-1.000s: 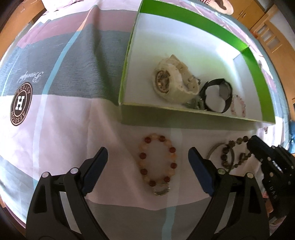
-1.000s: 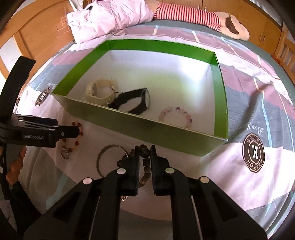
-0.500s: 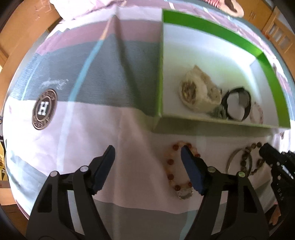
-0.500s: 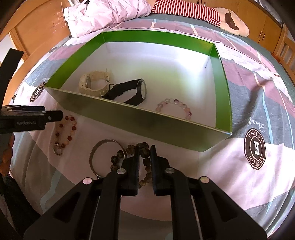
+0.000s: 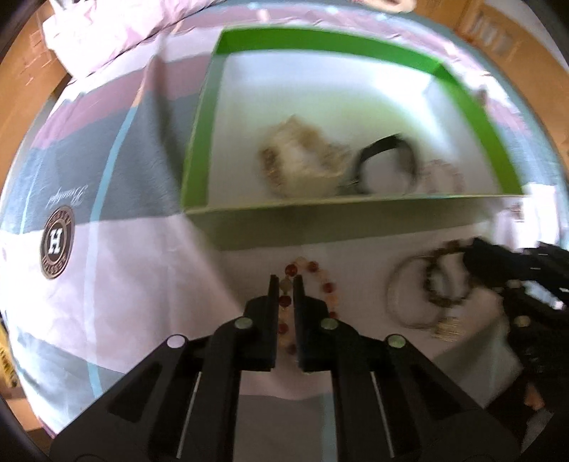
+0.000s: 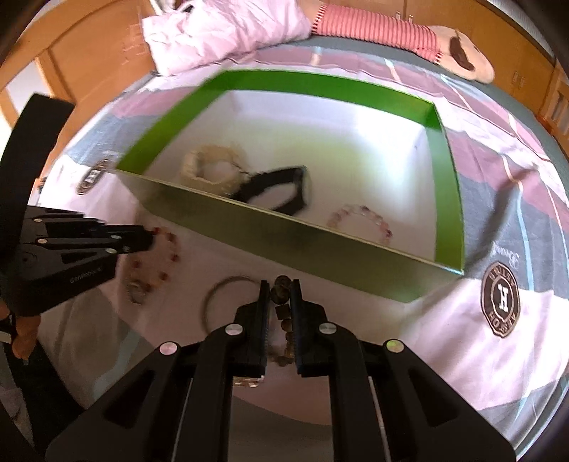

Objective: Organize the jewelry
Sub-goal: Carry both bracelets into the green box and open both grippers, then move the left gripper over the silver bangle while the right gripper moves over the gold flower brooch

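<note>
My left gripper (image 5: pixel 285 280) is shut on the red and cream bead bracelet (image 5: pixel 322 280), which lies on the bedsheet in front of the green box (image 5: pixel 199 142). My right gripper (image 6: pixel 279 284) is shut on the dark brown bead bracelet (image 6: pixel 281 312), next to a silver bangle (image 6: pixel 209 305). The box (image 6: pixel 355 263) holds a cream watch (image 6: pixel 209 167), a black watch (image 6: pixel 277 192) and a pink bead bracelet (image 6: pixel 359 220). The left gripper also shows at the left of the right wrist view (image 6: pixel 149 241).
The striped bedsheet bears round "H" logos (image 5: pixel 57 241) (image 6: pixel 499 298). A pink quilt (image 6: pixel 220 32) and a striped plush toy (image 6: pixel 391 32) lie behind the box. Wooden furniture surrounds the bed.
My left gripper has closed from wide open onto the red and cream bracelet. My right gripper stays shut on the dark bracelet and has shifted slightly.
</note>
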A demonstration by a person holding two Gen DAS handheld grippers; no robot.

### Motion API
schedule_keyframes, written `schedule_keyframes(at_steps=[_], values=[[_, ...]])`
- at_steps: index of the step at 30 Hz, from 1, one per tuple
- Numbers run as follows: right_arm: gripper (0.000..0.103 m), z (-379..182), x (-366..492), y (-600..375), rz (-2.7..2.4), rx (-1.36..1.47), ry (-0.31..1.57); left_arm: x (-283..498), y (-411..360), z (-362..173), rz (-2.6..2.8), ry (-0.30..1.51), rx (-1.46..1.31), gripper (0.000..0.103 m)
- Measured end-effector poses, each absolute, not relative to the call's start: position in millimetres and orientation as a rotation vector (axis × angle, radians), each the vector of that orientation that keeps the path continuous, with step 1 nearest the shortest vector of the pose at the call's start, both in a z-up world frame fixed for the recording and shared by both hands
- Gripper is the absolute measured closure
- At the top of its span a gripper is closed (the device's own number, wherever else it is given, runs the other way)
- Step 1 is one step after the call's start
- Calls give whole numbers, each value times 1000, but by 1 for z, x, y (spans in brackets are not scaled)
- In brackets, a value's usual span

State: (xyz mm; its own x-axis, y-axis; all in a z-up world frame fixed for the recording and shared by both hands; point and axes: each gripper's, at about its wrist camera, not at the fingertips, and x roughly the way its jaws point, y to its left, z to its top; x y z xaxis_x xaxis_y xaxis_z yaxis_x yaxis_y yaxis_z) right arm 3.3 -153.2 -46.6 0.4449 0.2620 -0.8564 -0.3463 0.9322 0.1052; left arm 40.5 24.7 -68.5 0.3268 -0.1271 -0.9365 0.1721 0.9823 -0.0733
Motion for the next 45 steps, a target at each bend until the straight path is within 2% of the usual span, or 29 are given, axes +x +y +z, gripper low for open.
schedule_keyframes(at_steps=[9,20,28,30,31,32,33,34,40,45], values=[[92,-1,-5,-161,513,41,934,11,36,5,-438,1023,-148,96],[92,43,11,-177,424,109,720,26,22,34,-372,869,-158,96],[92,9,39,-184,297,103,813,71,23,-1,-204,952,-117,95],[84,2,41,-188,273,100,833,75,22,-10,-188,973,-99,92],[74,2,40,-190,271,108,838,76,21,-12,-187,981,-98,86],[66,2,39,-194,282,135,842,75,22,-14,-190,991,-104,75],[63,3,38,-196,292,153,845,72,23,-12,-190,990,-110,69],[62,3,36,-198,309,164,852,69,23,-9,-191,983,-112,65],[62,-1,9,-185,470,112,960,24,16,-5,-284,1024,-64,62],[62,-45,-8,-150,479,-144,1148,20,0,-37,-282,1137,-4,60]])
